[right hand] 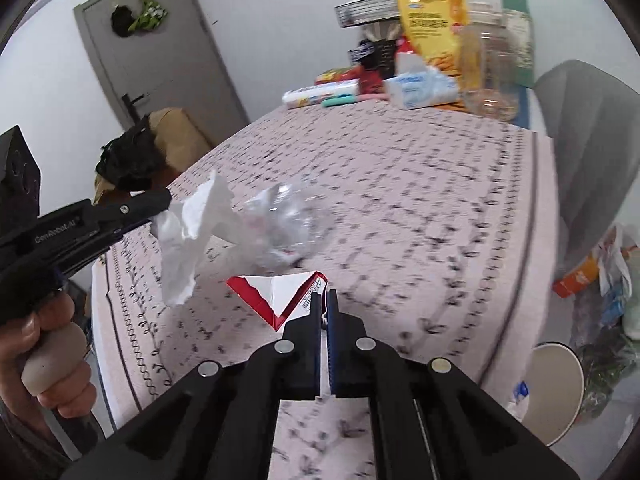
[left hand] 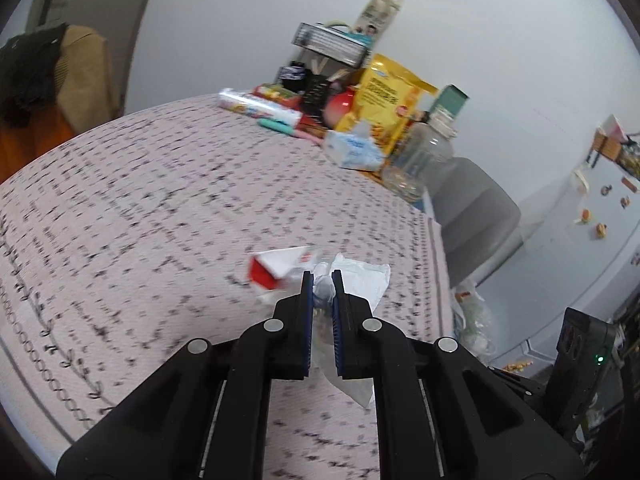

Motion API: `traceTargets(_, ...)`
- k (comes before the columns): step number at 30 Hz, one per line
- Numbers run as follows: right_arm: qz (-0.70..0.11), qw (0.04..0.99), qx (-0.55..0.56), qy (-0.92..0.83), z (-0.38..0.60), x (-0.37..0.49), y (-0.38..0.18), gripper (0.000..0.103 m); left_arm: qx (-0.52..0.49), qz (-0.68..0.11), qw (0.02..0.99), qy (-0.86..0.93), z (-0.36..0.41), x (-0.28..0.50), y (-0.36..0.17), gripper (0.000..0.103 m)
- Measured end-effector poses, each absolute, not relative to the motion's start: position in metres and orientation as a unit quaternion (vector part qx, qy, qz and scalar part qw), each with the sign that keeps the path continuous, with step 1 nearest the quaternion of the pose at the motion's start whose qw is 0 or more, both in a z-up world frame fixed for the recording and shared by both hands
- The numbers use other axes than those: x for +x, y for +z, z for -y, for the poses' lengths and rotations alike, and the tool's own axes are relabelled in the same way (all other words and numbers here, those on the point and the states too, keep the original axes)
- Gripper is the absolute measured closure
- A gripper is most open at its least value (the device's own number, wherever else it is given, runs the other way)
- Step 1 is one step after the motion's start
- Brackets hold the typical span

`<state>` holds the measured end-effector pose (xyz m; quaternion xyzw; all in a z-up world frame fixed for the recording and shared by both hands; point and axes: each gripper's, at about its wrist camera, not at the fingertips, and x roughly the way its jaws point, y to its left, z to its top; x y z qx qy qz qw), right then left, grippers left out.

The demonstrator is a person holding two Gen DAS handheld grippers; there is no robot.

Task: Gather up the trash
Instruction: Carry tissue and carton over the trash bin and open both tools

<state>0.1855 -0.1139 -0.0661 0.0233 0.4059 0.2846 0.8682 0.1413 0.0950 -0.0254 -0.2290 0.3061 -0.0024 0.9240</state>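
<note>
home | patterned tablecloth | snack bag | fridge magnets | grey door

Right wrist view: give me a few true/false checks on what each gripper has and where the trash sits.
1. The right gripper is shut on the red-and-white carton. True.
2. The left gripper holds nothing. False: it grips the tissue.
3. The crumpled clear plastic is past the carton. True.
4. The table is bare wood. False: a patterned cloth covers it.
5. The yellow bag lies beside the carton. False: it is at the far end.
</note>
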Motion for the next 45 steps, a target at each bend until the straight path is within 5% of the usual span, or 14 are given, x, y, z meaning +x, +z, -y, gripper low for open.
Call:
traceTargets(19, -0.398, 0.897, 0.108, 0.159, 0.275, 0.204, -0.083, 0.099, -0.158, -0.343, 0.918, -0.117, 0.053, 0.212, -0.019, 0.094)
traceTargets(41, -0.423, 0.883, 0.206, 0.008, 0.457, 0.22, -0.172, 0.095, -0.073, -0.43, 0.875, -0.212, 0.23, 0.278, -0.076, 0.094)
traceTargets(43, -0.431, 0.876, 0.218, 0.001, 0.467, 0.223, -0.187, 0.075, -0.066, -0.44, 0.87, -0.215, 0.243, 0.281, -0.085, 0.094)
traceTargets(44, -0.429, 0.874, 0.228, -0.003, 0.474, 0.221, -0.194, 0.051, -0.063, -0.444, 0.867, -0.217, 0.247, 0.283, -0.088, 0.094)
traceTargets(45, -0.427, 0.875, 0.23, -0.006, 0.478, 0.22, -0.197, 0.045, -0.057, -0.448, 0.865, -0.219, 0.254, 0.283, -0.092, 0.094)
